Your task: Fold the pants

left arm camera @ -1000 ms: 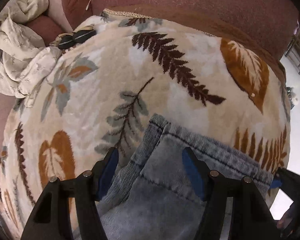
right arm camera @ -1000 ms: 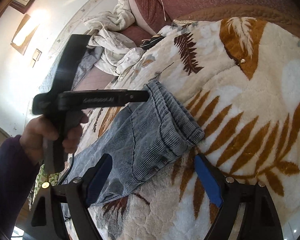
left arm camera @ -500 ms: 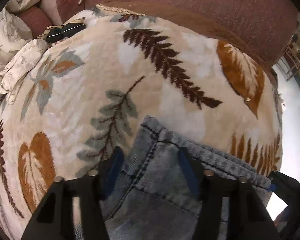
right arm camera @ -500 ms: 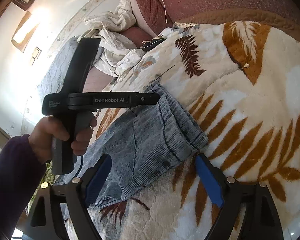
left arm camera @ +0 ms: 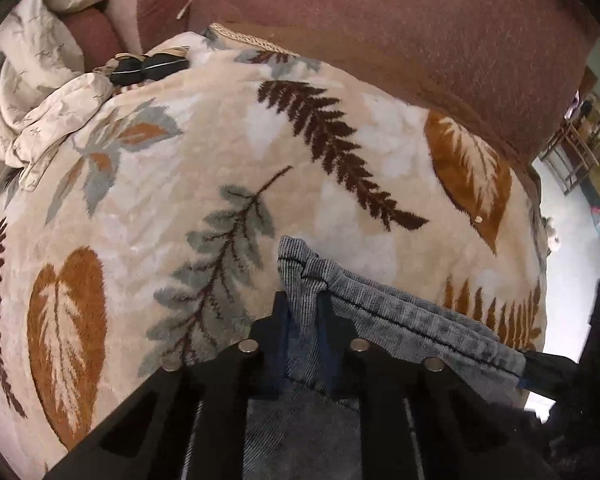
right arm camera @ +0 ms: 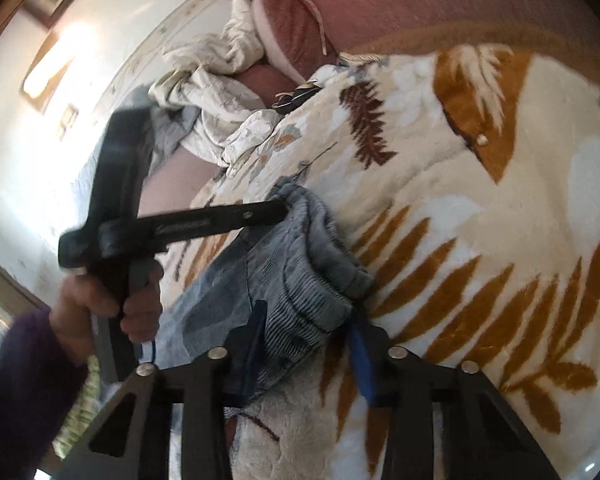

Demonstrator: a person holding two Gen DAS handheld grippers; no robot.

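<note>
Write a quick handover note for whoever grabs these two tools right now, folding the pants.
Left tool: closing, pads pinching one corner of the pants end.
Right tool: closing on the other corner of that bunched denim end.
Pants lie on the leaf-print blanket, the rest trailing back toward the person.
Done: both corners gripped.
Left: lift, fold over, smooth flat.

The left gripper (left arm camera: 303, 320) is closing, its jaws pinching a corner of the grey-blue denim pants (left arm camera: 412, 320) on the cream leaf-patterned plush blanket (left arm camera: 180, 184).
</note>
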